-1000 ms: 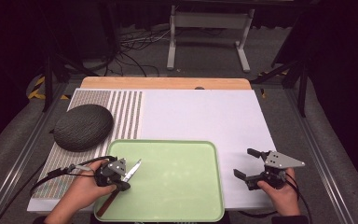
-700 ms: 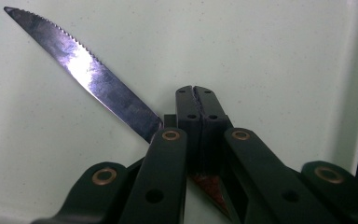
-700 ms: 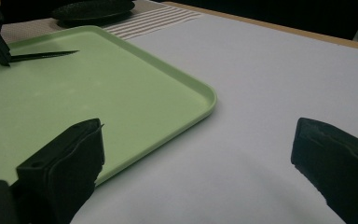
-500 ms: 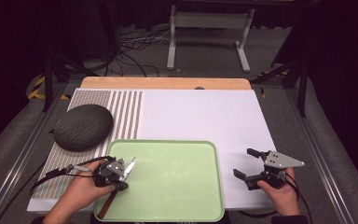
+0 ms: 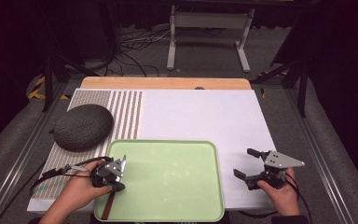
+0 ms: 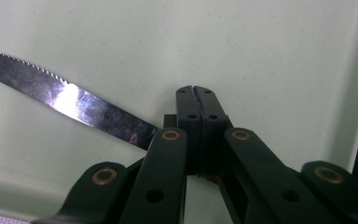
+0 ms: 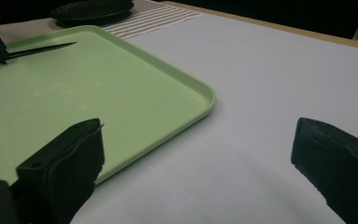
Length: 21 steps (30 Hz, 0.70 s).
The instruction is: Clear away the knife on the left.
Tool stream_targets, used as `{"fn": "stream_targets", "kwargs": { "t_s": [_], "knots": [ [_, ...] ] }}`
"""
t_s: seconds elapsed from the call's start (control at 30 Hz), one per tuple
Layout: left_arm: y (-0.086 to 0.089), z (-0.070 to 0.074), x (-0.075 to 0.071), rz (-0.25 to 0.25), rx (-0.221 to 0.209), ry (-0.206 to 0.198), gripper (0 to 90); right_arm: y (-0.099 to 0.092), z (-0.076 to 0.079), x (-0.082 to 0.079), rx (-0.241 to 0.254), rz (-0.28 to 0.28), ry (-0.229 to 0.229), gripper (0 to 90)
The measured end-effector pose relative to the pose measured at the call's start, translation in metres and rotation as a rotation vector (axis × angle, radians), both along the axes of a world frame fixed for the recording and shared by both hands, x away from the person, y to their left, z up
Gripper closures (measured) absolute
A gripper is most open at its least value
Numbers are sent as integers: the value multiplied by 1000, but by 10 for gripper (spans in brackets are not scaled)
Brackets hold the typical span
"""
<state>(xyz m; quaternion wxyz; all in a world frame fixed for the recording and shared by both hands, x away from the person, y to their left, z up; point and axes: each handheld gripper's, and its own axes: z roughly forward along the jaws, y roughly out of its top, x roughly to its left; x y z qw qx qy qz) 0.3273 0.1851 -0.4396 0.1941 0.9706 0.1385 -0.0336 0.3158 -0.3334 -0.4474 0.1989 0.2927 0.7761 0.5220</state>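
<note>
Two grippers, two hands, one knife, one tray, one dark round pad, one striped mat, one white board.

Nearest, at bottom left in the high view: left gripper (image 5: pixel 116 173) held in left hand (image 5: pixel 77 189), over the tray's (image 5: pixel 168 213) near-left corner. Jaws pressed together in the left gripper view, tips meeting at the centre; knife (image 6: pixel 65 100) running off to the left just beside them, handle end hidden behind the jaw arms, so cannot tell whether pinched or merely alongside. Blade serrated, lying flat on the tray floor; brown handle (image 5: pixel 107 207) pointing toward the near tray edge in the high view.

Bottom right: right gripper (image 5: pixel 249 164) in right hand (image 5: pixel 279 191), jaws spread wide, nothing between them, over bare board (image 5: pixel 200 116) just right of the tray's right rim. Tray corner (image 7: pixel 205 95) just ahead-left of the spread jaws.

Tray otherwise bare: wide open green floor right of the knife. Board right of and behind the tray bare, plenty of room.

Farther left: pad (image 5: pixel 83 127) on the mat (image 5: pixel 126 112), just beyond the tray's far-left corner, near but apart from it. Wooden strip (image 5: pixel 165 83) at the far table edge.
</note>
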Motion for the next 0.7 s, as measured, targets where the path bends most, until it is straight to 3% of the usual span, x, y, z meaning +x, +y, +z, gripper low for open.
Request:
{"fn": "stream_targets", "kwargs": {
  "t_s": [0.5, 0.6, 0.7],
  "knots": [
    [6, 0, -1, 14, 11, 15, 899, 1, -1, 0, -8, 0, 5, 32],
    [11, -2, 0, 35, -21, 34, 899, 1, -1, 0, -8, 1, 5, 32],
    [15, -1, 0, 41, -18, 35, 900, 1, -1, 0, -7, 1, 5, 32]
  ]
}}
